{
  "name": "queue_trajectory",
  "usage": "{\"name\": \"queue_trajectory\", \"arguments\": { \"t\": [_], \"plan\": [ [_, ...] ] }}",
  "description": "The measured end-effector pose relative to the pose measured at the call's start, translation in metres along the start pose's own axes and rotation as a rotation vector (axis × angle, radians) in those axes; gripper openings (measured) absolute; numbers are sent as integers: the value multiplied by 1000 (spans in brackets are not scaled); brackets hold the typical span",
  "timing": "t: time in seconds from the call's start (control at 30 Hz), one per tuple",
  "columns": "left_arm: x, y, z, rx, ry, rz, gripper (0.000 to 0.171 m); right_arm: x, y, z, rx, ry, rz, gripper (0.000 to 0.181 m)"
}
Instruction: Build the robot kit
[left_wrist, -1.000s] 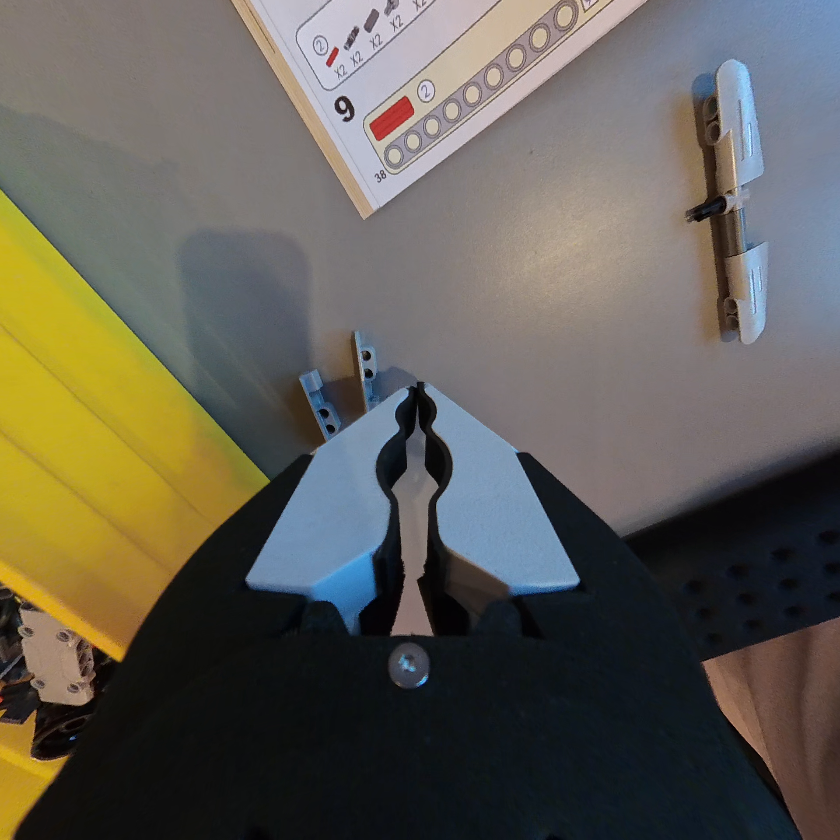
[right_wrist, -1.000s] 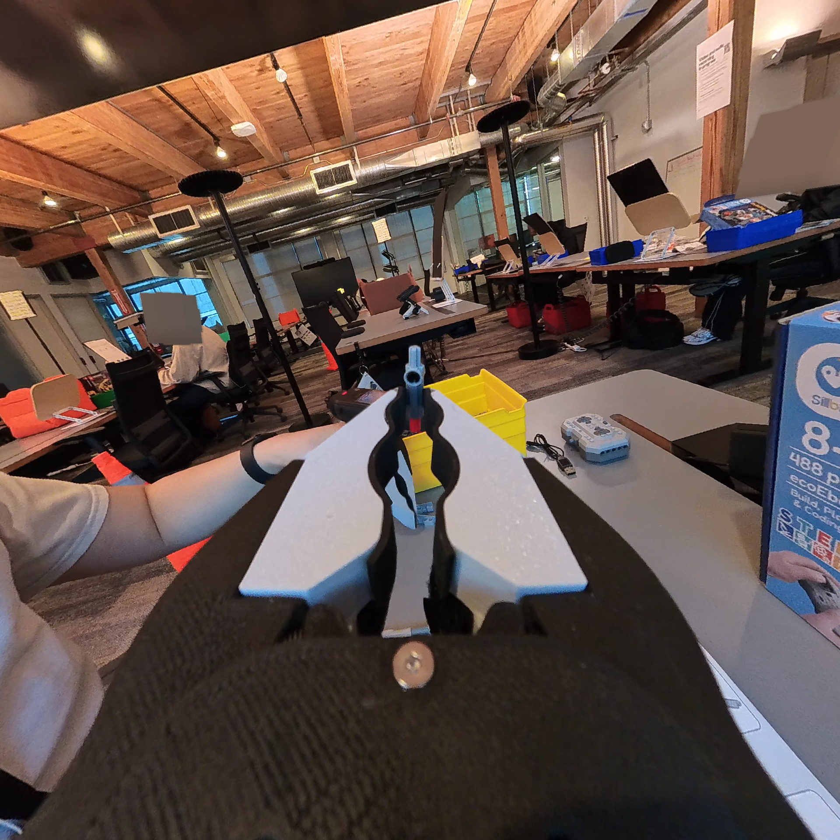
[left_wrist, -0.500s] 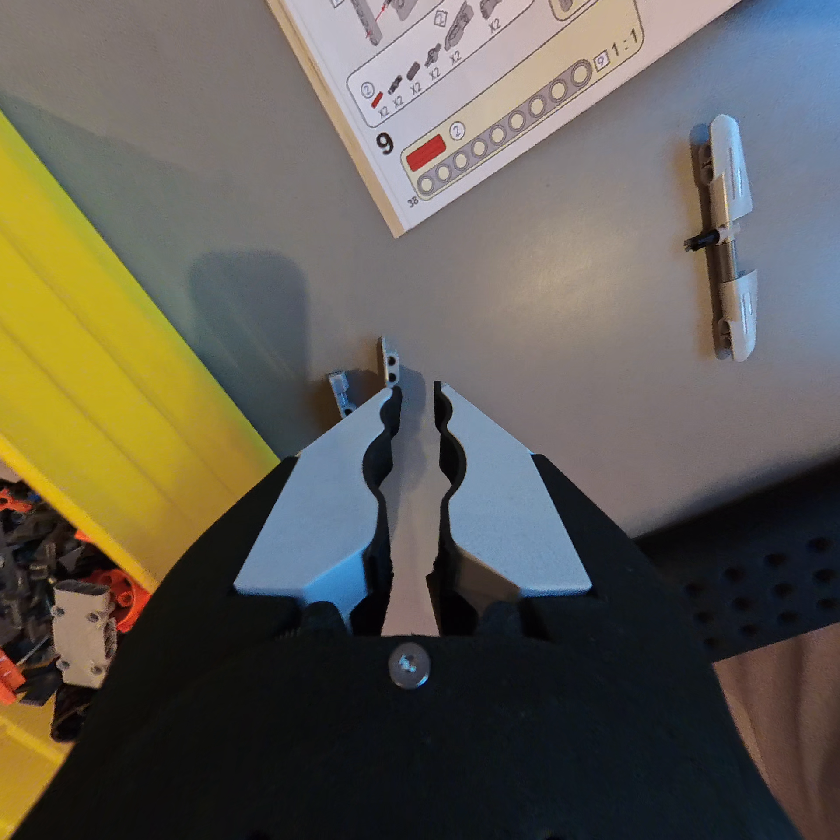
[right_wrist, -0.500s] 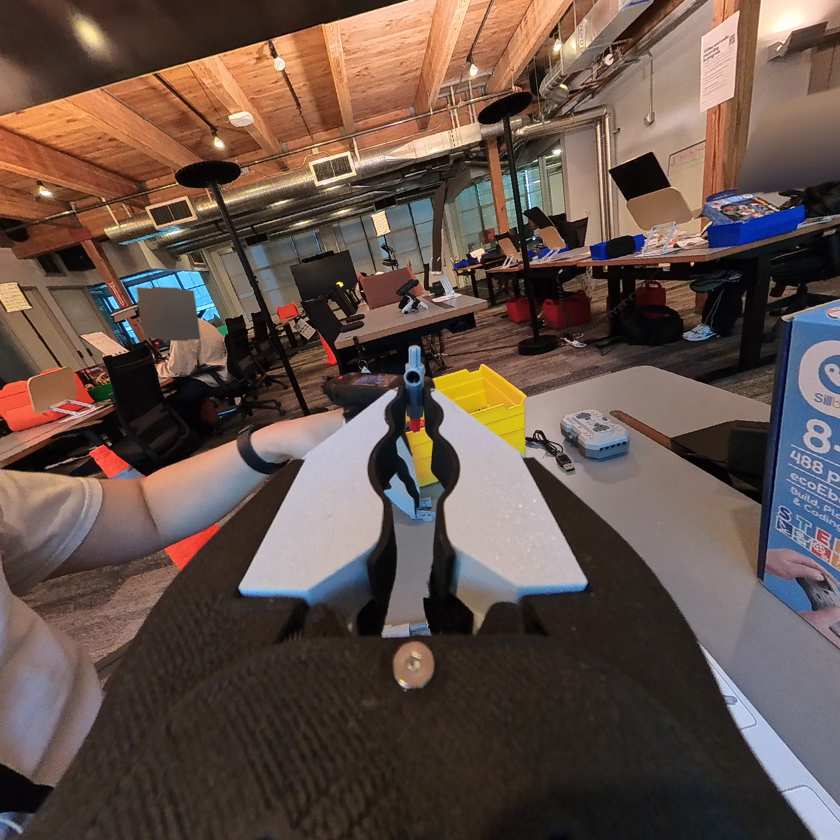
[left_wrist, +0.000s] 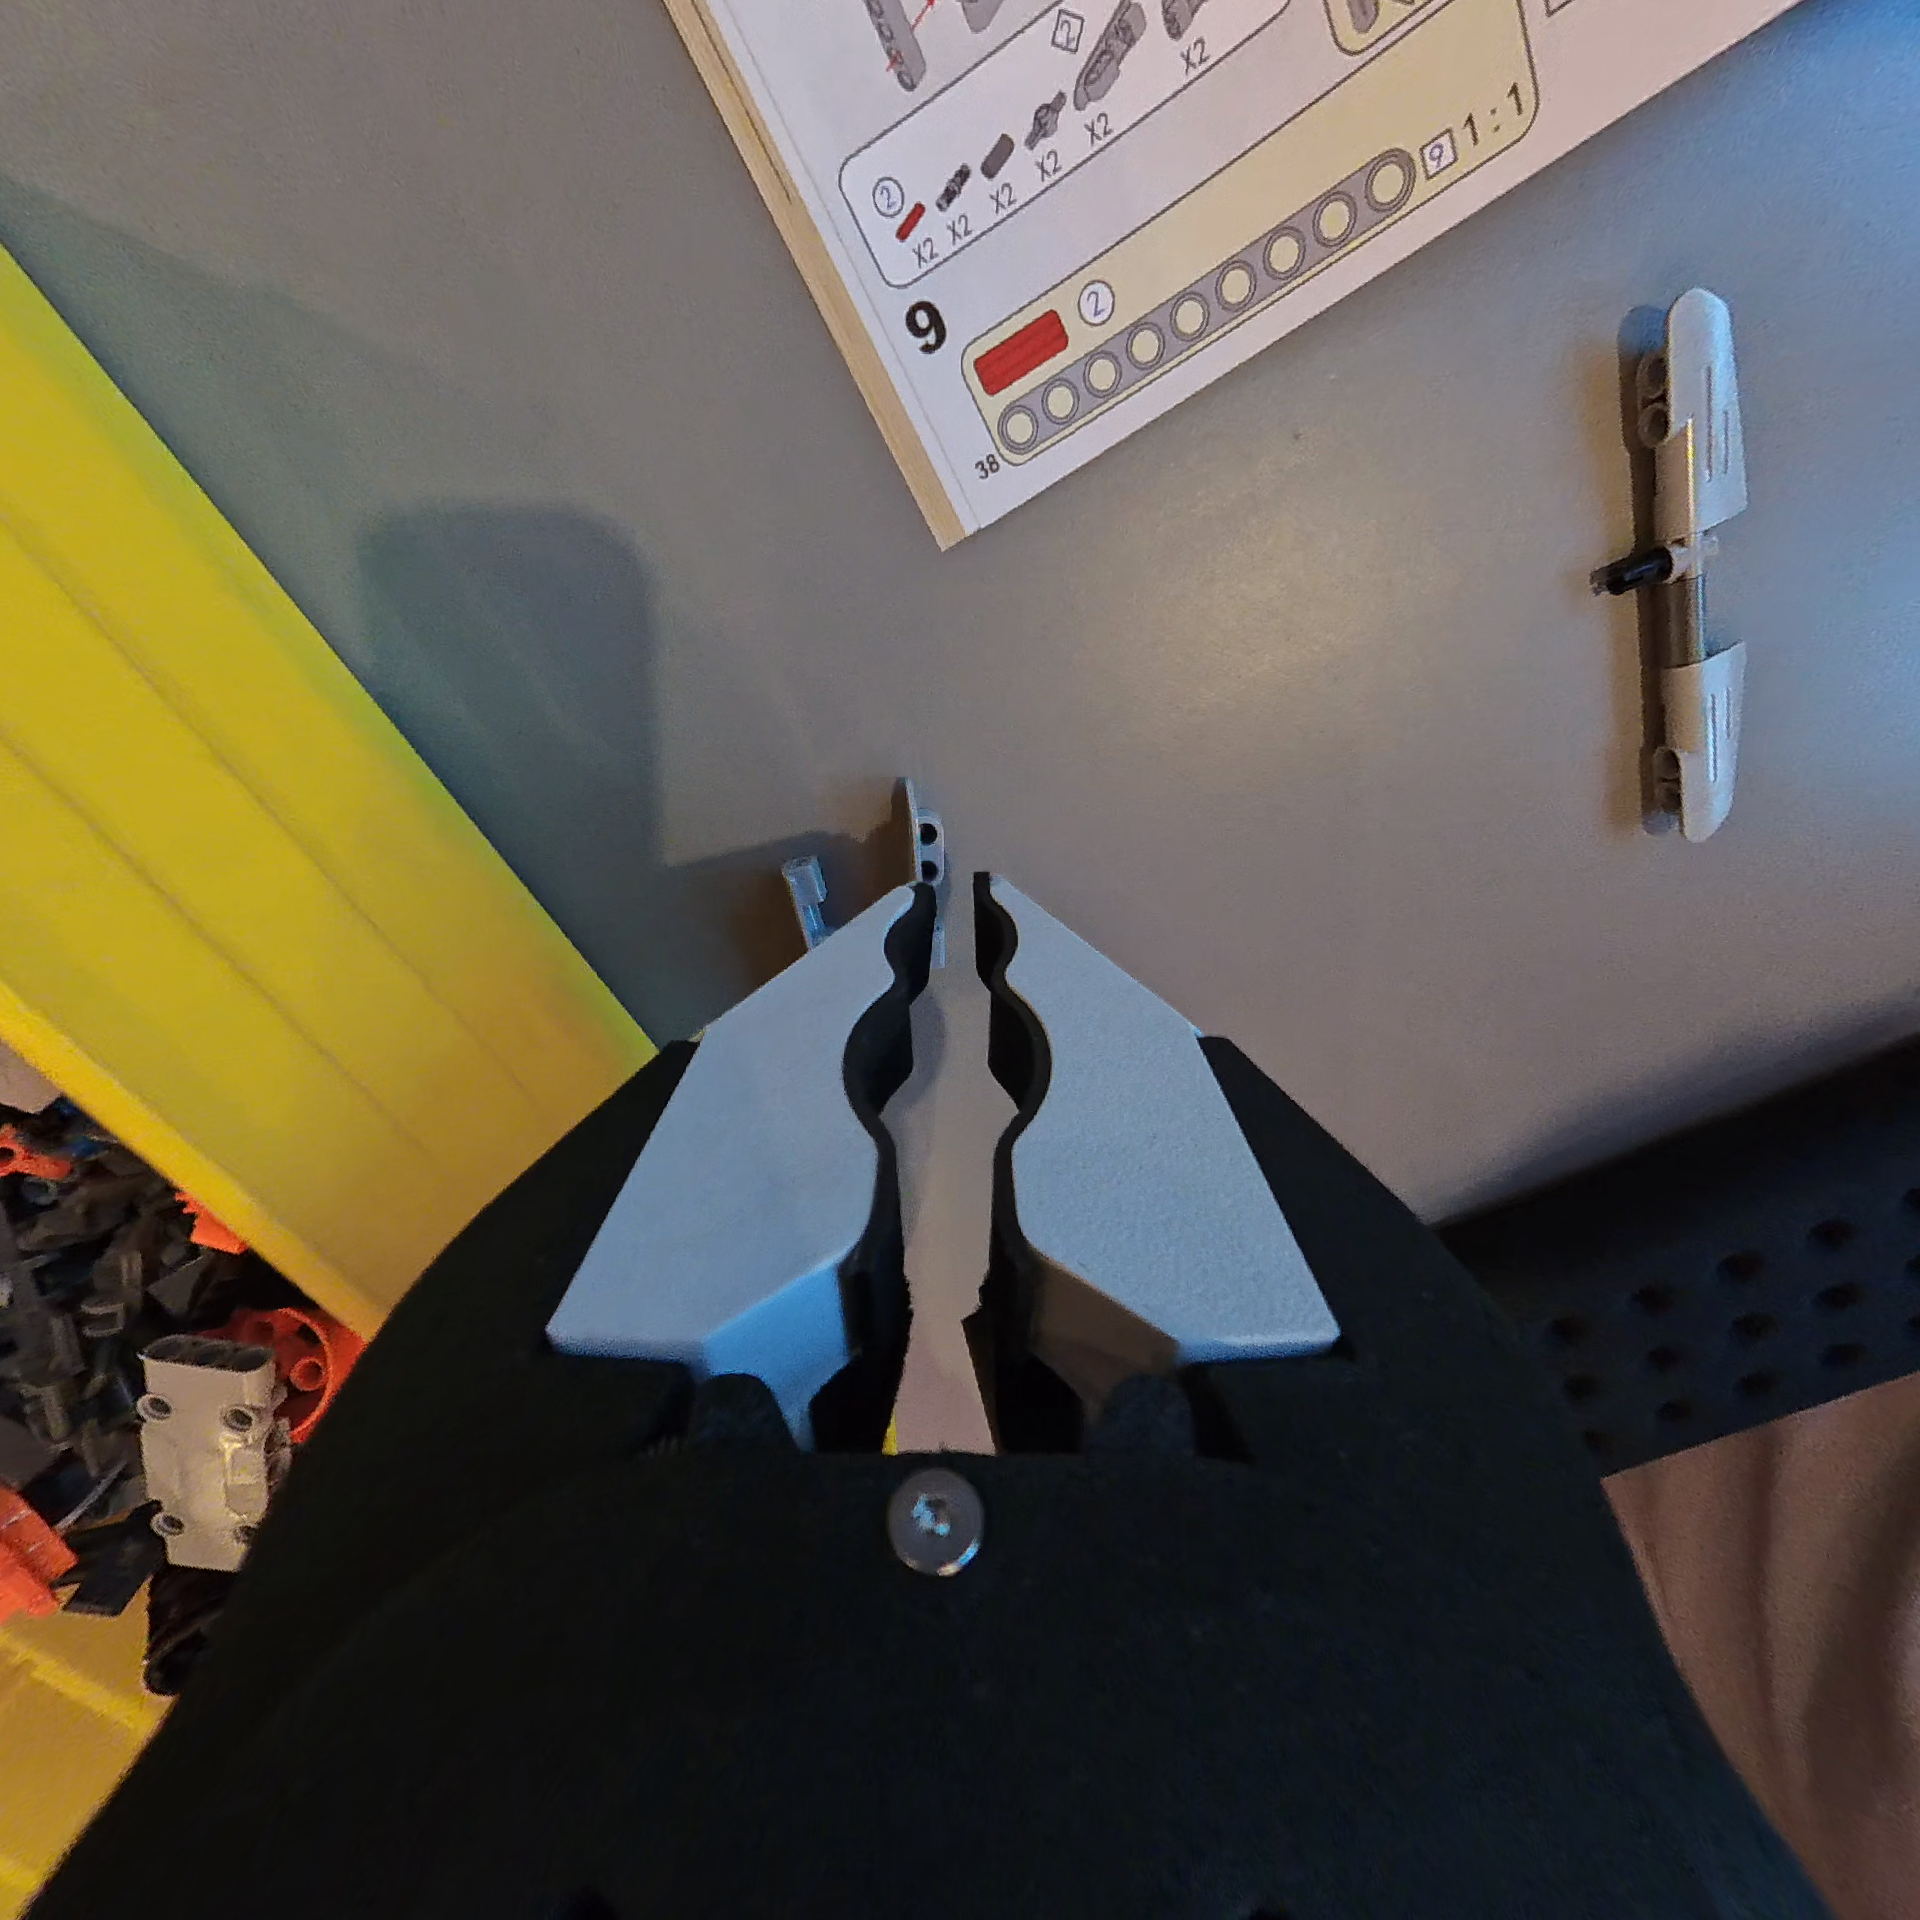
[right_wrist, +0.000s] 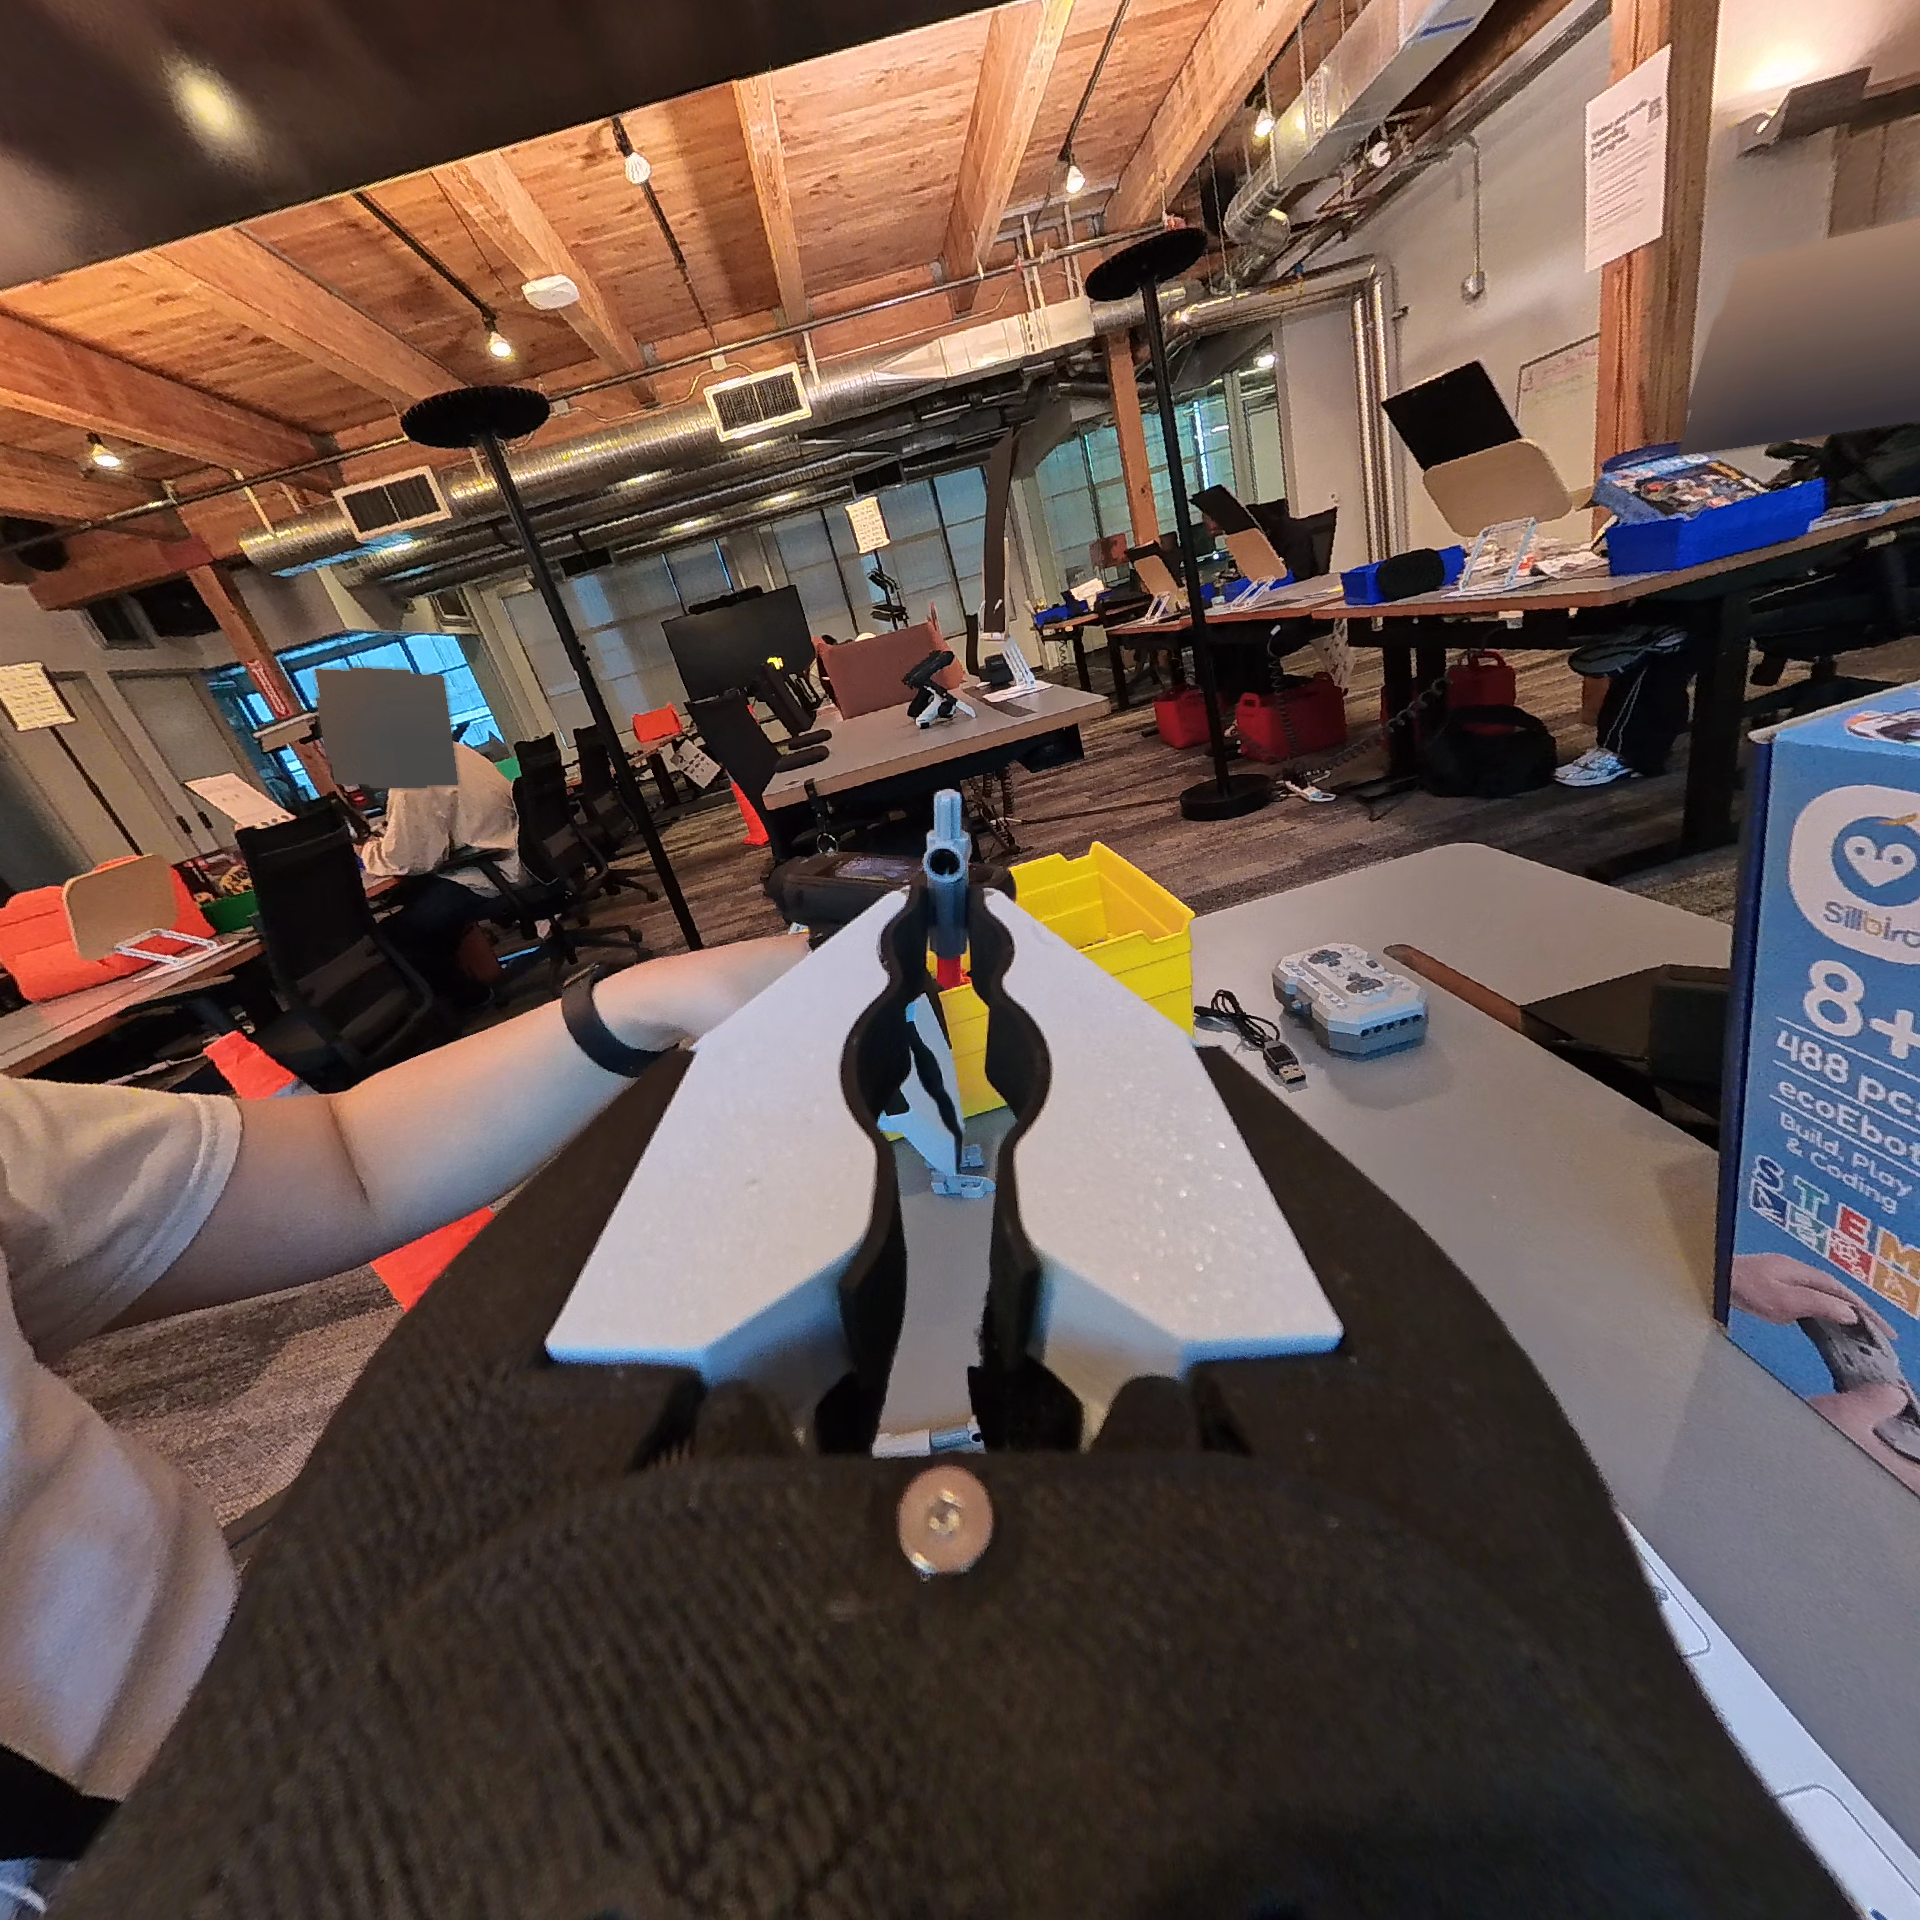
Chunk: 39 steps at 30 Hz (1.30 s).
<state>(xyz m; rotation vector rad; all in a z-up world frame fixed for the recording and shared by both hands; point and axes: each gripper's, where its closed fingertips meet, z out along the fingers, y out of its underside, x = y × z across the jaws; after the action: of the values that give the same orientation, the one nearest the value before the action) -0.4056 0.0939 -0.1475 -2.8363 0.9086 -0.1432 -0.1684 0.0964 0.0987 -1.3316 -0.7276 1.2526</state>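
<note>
1. The left gripper (left_wrist: 951, 883) is pointing down at the grey table (left_wrist: 1247, 727), jaws a little apart and holding nothing.
2. A small grey beam (left_wrist: 928, 836) is lying just beyond its tips, near the yellow bin (left_wrist: 208, 779).
3. The right gripper (right_wrist: 948, 904) is gripping a grey pin (right_wrist: 947, 862) tightly, raised above the table.

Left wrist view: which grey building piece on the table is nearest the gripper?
The small upright grey beam with two holes, right at the left gripper tips; the long white-winged assembly lies far right.
</note>
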Motion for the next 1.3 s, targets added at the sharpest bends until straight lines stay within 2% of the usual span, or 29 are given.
{"name": "queue_trajectory", "arguments": {
  "t": [0.37, 0.67, 0.97, 1.07, 1.13, 1.2, 1.3],
  "plan": [
    [-2, 6, 8, -41, -6, 12, 0, -1, -1, 0, -1, -4, -3, 5],
    [-2, 3, 6, -20, -41, 21, 2, -2, -3, -1, 5, -5, -5, 4],
    [-5, 8, 11, -60, -53, 17, 2, -3, -3, 0, 1, -9, -6, 5],
    [2, 7, 9, -59, -1, 3, 0, -3, -4, -1, 2, -6, -10, 5],
    [12, 5, 2, -51, 82, -23, 0, -3, -6, -3, 5, -6, -12, 5],
    [36, -2, -13, -25, 252, -53, 0, -3, -8, -4, 11, -4, -14, 5],
    [76, -14, -53, 18, 492, -52, 0, -4, -10, -5, 14, -9, -13, 5]
  ]
}}
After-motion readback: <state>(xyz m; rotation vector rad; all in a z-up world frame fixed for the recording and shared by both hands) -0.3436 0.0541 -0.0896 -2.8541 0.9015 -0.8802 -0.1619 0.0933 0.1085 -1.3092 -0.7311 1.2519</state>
